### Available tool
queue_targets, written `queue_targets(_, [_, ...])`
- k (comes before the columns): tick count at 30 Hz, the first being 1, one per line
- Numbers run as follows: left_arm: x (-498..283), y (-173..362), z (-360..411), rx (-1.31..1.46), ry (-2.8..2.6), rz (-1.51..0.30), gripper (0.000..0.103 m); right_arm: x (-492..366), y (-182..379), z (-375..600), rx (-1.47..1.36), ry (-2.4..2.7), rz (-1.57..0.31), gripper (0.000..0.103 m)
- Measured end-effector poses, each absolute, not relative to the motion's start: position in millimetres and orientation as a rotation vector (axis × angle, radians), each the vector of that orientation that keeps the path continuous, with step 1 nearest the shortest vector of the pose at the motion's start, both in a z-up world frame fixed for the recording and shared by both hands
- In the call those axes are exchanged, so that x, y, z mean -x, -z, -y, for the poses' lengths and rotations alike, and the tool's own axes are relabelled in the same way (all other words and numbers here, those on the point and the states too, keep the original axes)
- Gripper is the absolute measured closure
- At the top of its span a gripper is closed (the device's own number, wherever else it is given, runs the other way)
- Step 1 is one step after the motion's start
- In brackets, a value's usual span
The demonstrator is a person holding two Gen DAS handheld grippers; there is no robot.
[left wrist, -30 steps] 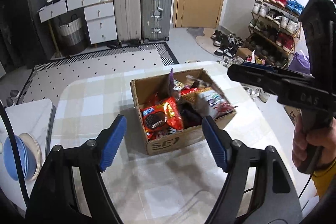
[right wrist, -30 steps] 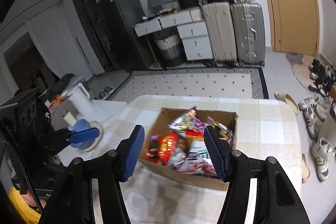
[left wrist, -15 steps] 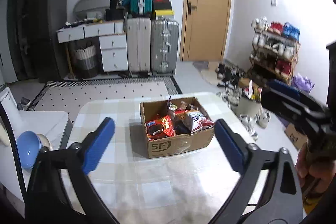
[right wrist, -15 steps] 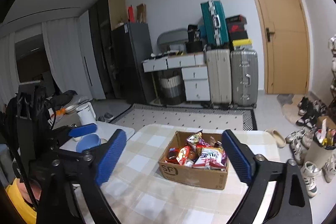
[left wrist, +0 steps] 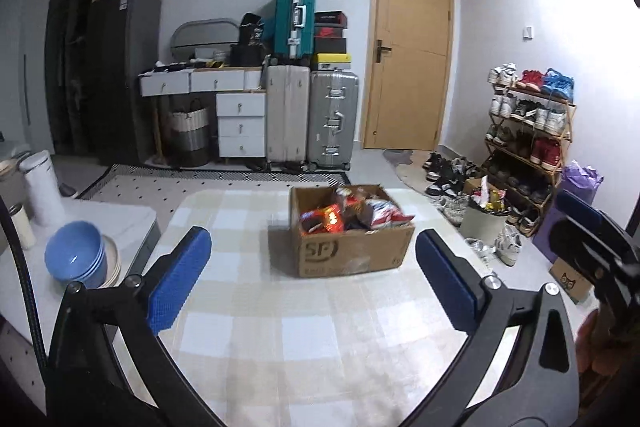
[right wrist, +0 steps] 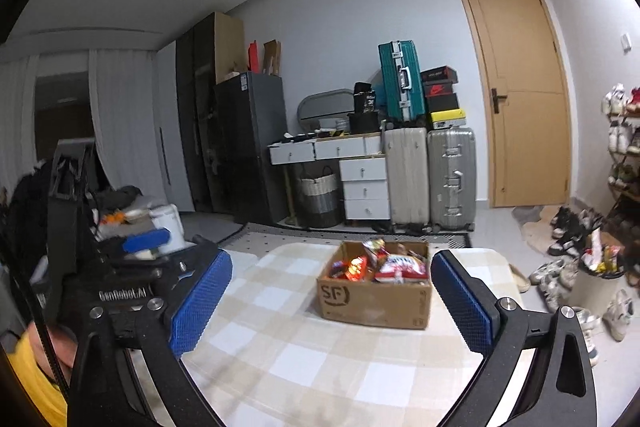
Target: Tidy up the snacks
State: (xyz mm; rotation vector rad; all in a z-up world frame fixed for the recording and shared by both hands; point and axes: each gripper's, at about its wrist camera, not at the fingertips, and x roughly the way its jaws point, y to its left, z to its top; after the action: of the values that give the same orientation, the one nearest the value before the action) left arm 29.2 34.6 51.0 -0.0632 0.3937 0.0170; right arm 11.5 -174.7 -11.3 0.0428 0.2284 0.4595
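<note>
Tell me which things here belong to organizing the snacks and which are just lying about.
Belongs to the job:
- brown cardboard box
- colourful snack packets inside it

Just lying about:
- stacked blue bowls
- white cylindrical canister
- silver hard-shell suitcase
- wooden shoe rack

I am looking into a lived-in home entryway; stacked suitcases (left wrist: 312,119) beside the wooden door (left wrist: 408,47); a loaded shoe rack (left wrist: 528,131); a checked tablecloth (left wrist: 280,327); a drawer unit (right wrist: 366,193).

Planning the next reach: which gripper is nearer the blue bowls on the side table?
Left. The left gripper is just right of the blue bowls. The right gripper, jaws opening with nothing between them, sits farther right, beyond the left one.
</note>
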Motion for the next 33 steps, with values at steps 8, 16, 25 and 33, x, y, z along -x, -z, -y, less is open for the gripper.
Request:
queue_targets(8, [-24,-4,-56,0.096,-0.066,-0.427,0.001,-6,66,171,0.002,-0.373,-0.265,0.001])
queue_targets(16, [-40,30,-56,0.105,-0.056,-0.463,0.001,-17,81,179,-0.05,-0.355,-0.28,0.001])
queue_targets(25, [-37,32,-41,0.068,-0.034,-0.471,0.001,-14,79,183,-0.083,-0.362,-0.281,0.001])
queue_targets(33, [-28,29,-35,0.063,-0.017,-0.477,0.001,-5,74,180,-0.076,-0.373,-0.281,0.001])
